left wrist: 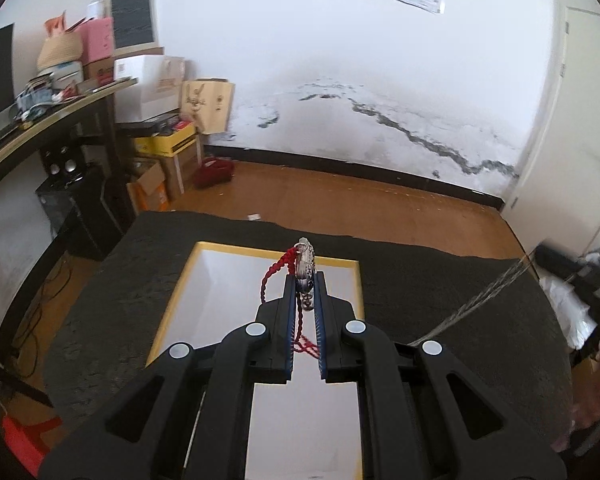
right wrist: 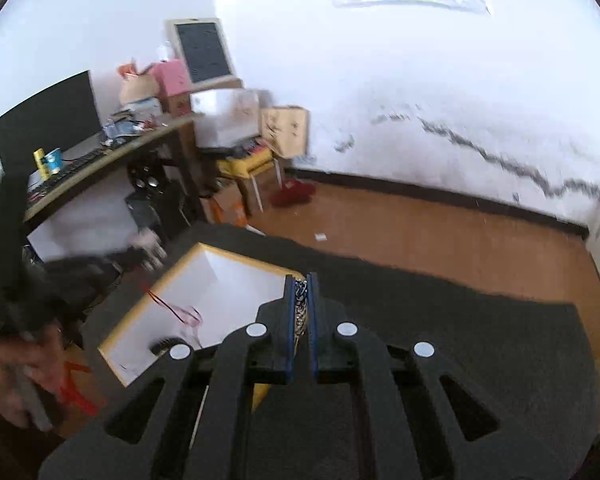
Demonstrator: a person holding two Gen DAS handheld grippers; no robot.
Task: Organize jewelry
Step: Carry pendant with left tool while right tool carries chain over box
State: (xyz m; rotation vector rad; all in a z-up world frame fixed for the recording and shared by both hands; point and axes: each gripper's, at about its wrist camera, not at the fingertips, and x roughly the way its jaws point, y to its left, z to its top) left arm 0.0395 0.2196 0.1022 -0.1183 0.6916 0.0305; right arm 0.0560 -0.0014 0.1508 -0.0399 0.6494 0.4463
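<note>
Your left tool (left wrist: 305, 280) grips a red-corded pendant (left wrist: 305, 261), your right tool (right wrist: 301, 286) a metal chain (right wrist: 300, 300); neither lies in the yellow-rimmed box (right wrist: 156, 280) yet.

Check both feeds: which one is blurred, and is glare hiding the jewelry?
Left wrist: sharp; the pendant in the left gripper reads clearly; white box bright, not blown out. Right wrist: motion-smeared, worst at left edge; chain in right gripper discernible.
</note>
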